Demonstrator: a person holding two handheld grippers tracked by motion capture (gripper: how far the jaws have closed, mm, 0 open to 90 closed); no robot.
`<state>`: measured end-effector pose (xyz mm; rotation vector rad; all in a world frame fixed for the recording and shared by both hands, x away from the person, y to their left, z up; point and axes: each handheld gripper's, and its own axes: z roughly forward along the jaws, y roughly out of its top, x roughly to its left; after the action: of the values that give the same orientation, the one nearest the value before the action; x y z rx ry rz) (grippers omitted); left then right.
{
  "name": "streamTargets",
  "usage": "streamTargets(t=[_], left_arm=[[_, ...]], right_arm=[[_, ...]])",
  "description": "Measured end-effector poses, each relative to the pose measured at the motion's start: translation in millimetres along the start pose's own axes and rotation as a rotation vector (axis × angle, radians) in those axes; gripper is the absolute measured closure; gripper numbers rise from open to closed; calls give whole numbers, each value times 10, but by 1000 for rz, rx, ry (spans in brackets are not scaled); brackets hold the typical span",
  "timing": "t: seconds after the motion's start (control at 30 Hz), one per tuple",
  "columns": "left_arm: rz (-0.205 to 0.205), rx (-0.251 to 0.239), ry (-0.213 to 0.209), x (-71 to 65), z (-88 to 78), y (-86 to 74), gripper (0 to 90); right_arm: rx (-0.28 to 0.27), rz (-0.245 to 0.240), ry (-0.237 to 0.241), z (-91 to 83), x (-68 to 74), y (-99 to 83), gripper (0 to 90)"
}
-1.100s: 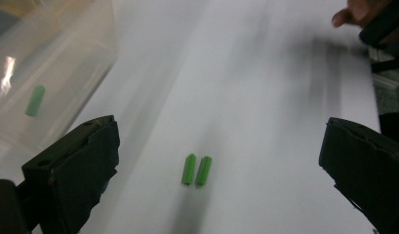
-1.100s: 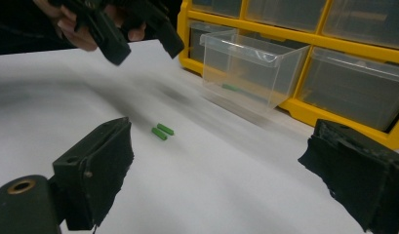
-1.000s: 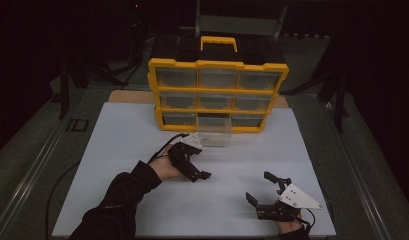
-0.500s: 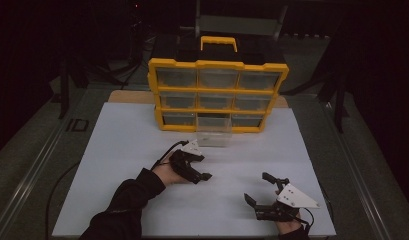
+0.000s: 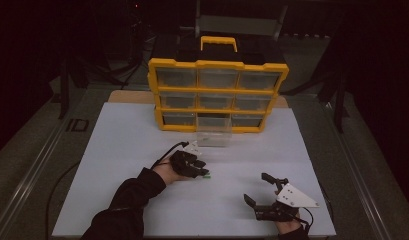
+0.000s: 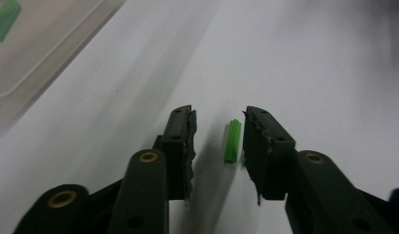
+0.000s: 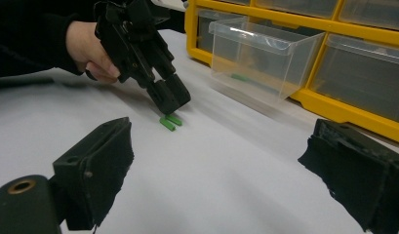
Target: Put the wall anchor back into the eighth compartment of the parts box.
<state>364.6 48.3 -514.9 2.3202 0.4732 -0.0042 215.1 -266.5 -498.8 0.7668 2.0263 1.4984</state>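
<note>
Down on the white table (image 5: 117,150), the left gripper (image 6: 217,141) has just been closing its jaws around a green wall plug (image 6: 232,140), pads not yet pressing, near the pulled-out clear drawer (image 7: 263,58) of the yellow organizer (image 5: 218,95), while the right gripper (image 5: 264,192) rests wide open and empty.

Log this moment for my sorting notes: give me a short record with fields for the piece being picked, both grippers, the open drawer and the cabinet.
piece: small green ribbed plug lying on the white table
left gripper: jaws astride the plug and just been closing; a gap remains on one side, grip not yet firm
second piece: in the right gripper view, two green pieces lie under the left gripper
right gripper: open, empty, resting apart
drawer: clear drawer out on the table, a green piece inside
cabinet: yellow organizer, upright
</note>
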Motion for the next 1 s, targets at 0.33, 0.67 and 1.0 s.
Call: streamTargets(t=[0.33,0.67,1.0], left_arm=[[-8,10,-37,12,57,13,763],[2,33,-42,16,81,31,777],[54,69,-14,-6,88,65,837]], right_arm=[[0,5,-5,-4,-7,-3,93],[0,6,-1,2,-12,-6,92],[1,4,-9,3,-12,-8,92]])
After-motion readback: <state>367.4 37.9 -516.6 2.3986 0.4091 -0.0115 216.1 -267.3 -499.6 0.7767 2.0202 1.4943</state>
